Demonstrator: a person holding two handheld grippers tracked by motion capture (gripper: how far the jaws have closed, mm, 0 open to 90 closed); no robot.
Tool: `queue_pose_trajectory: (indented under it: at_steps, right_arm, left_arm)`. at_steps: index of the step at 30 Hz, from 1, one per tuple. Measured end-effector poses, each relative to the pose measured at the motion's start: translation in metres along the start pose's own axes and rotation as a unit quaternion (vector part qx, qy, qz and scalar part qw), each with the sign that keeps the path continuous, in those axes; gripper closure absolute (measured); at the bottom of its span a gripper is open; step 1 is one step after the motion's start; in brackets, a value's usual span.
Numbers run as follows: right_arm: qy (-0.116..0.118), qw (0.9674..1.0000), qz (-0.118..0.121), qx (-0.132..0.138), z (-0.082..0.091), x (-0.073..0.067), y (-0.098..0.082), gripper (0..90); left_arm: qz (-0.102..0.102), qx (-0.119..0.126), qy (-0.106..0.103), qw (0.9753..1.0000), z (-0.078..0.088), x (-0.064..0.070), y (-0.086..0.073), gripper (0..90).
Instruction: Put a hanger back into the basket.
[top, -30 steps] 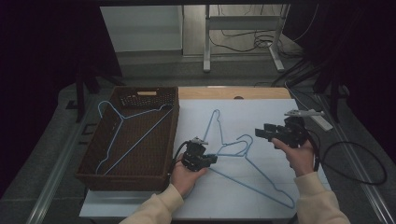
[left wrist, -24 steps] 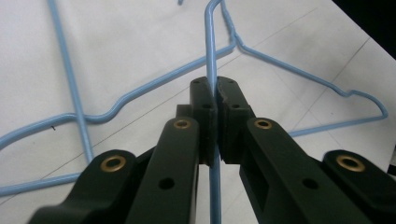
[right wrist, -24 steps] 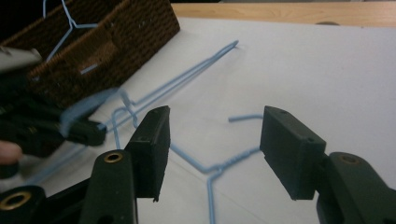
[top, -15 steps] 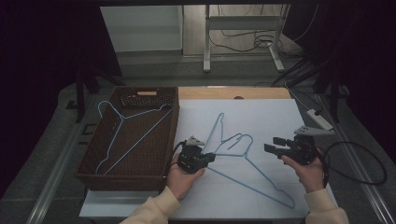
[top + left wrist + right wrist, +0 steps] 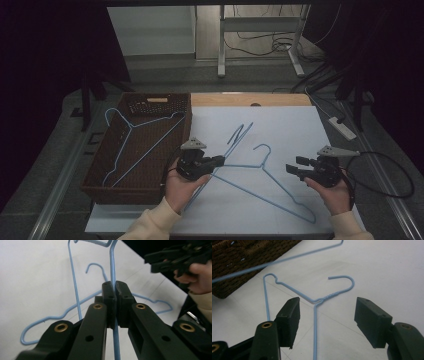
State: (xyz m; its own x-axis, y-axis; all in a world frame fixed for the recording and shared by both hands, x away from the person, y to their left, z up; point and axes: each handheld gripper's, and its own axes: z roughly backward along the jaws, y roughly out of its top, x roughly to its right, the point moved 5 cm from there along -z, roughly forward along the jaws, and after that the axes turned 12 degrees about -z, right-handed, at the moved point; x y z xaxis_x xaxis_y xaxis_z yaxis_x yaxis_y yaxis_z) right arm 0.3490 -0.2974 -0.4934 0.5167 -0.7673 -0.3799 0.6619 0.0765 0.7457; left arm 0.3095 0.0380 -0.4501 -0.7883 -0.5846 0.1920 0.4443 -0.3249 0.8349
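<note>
- High view: at centre frame the left gripper is clamped on the wire of a blue hanger, which tilts up off the white table. A second hanger lies flat lower right of it, a third in the brown basket at left. The right gripper hovers at lower right, holding nothing.
- Left gripper view: jaws are pinched tight on thin wire running up the middle. I'd judge it light, springy and slick, likely to swivel in a one-point grip.
- Right gripper view: jaws have just been opening and stand wide apart; the flat hanger's twisted neck, between them and farther off, looks the stiffest place to hold.
</note>
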Motion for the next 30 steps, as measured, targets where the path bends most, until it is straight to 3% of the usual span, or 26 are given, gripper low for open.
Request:
queue_pose_trajectory:
  at_steps: [3,13,22,30]
  right_arm:
    - [-0.004,1.0,0.004,0.001,0.001,0.002,-0.003,37.2]
    - [-0.011,0.9998,0.011,0.008,0.003,0.007,-0.008,36.5]
    - [-0.017,0.9998,0.01,0.007,0.003,0.009,-0.01,35.9]
    - [-0.02,0.9997,0.012,0.004,0.001,0.009,-0.011,35.6]
  left_arm:
    - [-0.009,0.008,-0.005,0.9999,0.017,-0.004,0.008,87.2]
    - [-0.024,0.025,0.009,0.9994,0.06,-0.028,0.022,87.1]
    - [-0.008,0.046,0.03,0.9985,0.095,-0.059,0.027,87.2]
    - [-0.013,0.059,0.046,0.9971,0.121,-0.078,0.027,87.2]
